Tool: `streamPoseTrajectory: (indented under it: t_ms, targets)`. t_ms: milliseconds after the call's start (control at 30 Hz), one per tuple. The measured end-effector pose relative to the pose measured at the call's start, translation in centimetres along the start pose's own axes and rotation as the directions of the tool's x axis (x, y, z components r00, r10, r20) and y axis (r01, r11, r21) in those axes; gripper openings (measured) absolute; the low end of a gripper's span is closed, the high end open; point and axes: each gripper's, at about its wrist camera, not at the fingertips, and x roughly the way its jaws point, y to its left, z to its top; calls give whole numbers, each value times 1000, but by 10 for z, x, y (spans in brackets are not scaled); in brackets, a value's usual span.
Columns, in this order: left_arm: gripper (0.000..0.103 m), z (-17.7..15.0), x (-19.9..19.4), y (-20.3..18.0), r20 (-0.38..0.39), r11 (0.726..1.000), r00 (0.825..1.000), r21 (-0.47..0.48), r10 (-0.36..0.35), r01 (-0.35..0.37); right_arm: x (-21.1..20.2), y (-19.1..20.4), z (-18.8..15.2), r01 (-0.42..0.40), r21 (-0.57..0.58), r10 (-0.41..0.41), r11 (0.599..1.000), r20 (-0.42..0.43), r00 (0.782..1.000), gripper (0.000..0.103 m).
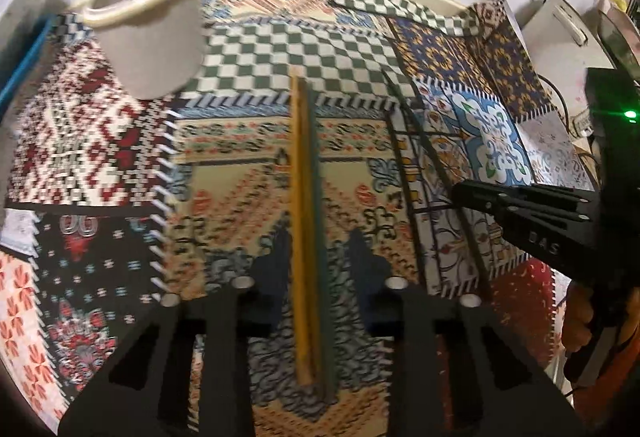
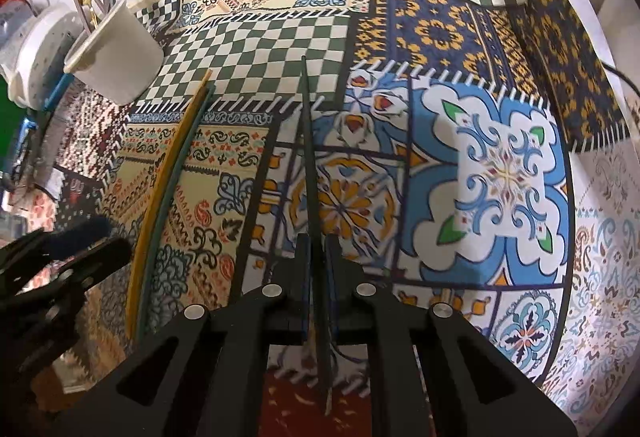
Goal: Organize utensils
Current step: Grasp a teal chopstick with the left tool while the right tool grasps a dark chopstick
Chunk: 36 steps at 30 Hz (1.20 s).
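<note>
A yellow chopstick (image 1: 298, 221) and a green chopstick (image 1: 320, 237) lie side by side on the patterned mat (image 1: 224, 177). My left gripper (image 1: 320, 237) straddles the pair. Its jaws are narrow, and a strip of mat shows between the green stick and the right finger (image 1: 362, 261). My right gripper (image 2: 318, 237) is shut on a thin dark chopstick (image 2: 310, 157) that points away toward the checked patch. From the left wrist view, the right gripper (image 1: 458, 193) sits at the right. A white cup (image 1: 152, 37) holding several utensils stands at the back left.
A second thin dark stick (image 2: 406, 177) lies on the mat right of the held one. A white round container (image 2: 36, 49) stands beside the cup (image 2: 116, 53). A white box with a cable (image 1: 560, 25) and a black device with a green light (image 1: 630, 114) crowd the right edge.
</note>
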Motion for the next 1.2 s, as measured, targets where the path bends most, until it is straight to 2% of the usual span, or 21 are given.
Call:
streamPoseTrajectory:
  t_ms: [67,233,400,633,767,867,1000,1100,1200]
  targets:
    - [10,0,4,-4,-15,1000,1000,3,-11,11,-7,-10,-1,-16,-2,16,1000,9,1000,6]
    - [8,1,15,-7,-51,1000,999,-3,-1,0,-22,-24,3,-50,-1,50,999,28,998,6]
    - [8,3,21,-7,-60,999,997,-12,49,-50,-34,-37,2,-74,-9,74,997,38,997,6]
    - [8,21,34,-19,-76,1000,997,-1,26,-26,-26,-42,9,-82,8,82,997,30,996,7]
    - [8,37,48,-43,-108,998,994,63,9,-3,-22,-46,7,-80,27,79,996,28,996,7]
    - [8,46,57,-63,-114,989,993,146,38,-21,-24,-55,7,-85,45,84,995,30,996,7]
    - [4,59,66,-74,-118,978,991,202,67,-42,-25,-59,6,-97,55,95,994,37,995,7]
    - [4,64,69,-73,-125,979,991,202,58,-31,-25,-57,7,-110,54,108,992,37,993,7]
    - [3,70,68,-64,-112,987,993,156,44,-26,-21,-51,11,-125,37,124,991,30,992,7]
